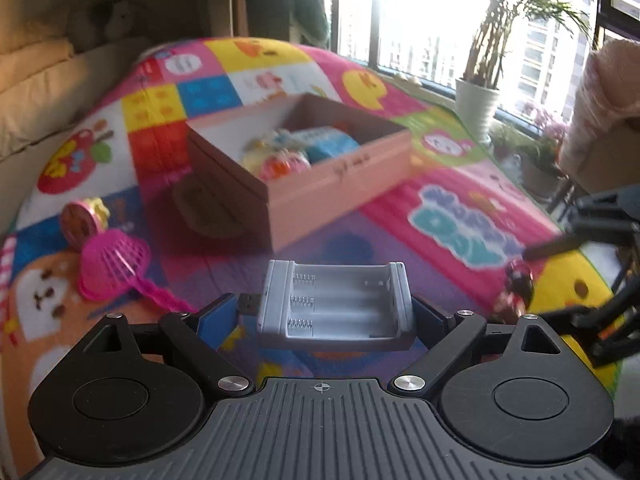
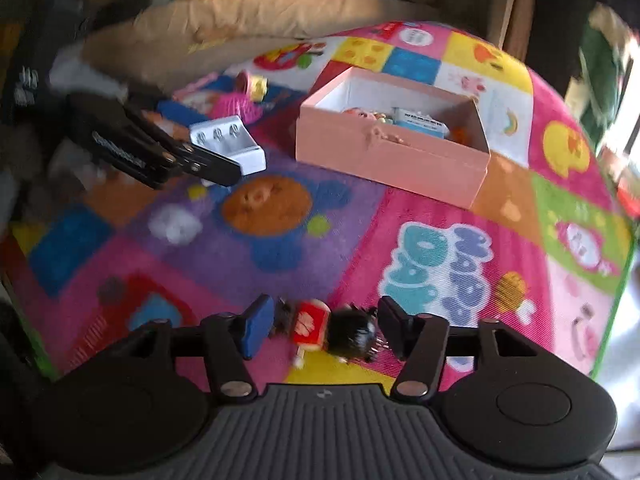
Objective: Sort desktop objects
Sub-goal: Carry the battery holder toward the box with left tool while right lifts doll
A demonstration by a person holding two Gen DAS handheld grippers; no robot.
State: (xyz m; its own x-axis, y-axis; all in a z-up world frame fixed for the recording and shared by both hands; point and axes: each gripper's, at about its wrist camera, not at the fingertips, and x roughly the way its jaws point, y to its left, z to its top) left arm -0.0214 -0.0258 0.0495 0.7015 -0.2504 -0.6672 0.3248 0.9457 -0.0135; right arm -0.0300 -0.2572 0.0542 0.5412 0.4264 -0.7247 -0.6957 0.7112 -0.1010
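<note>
Looking through the left wrist view first: the left gripper [image 1: 334, 312] is clamped across the width of a grey battery charger [image 1: 334, 306], its blue pads against the two short ends, a USB plug jutting out at the charger's left. The charger is lifted above the play mat [image 1: 460, 200], and the pink box [image 1: 320, 172] lies ahead, open and already holding several toys. A pink toy strainer [image 1: 116, 264] and a small round toy [image 1: 82, 218] lie together at the left of the mat. Risk, as I judge it: the grip is only on the end caps, so a tilt on the way to the box could let the charger pivot or slip; the plug could also catch the box rim.

Right wrist view: the right gripper [image 2: 320, 330] stands apart, its fingers either side of a small doll [image 2: 328, 330] in red with black hair, lying on the mat. The pads do not appear to press on it. Motion blur makes contact hard to confirm. Risk: closing on the doll lying lengthwise may squeeze head and feet and pop it out sideways.

Writing: a dark mark on the box's front wall, and large cartoon lettering on the mat; neither is readable.
</note>
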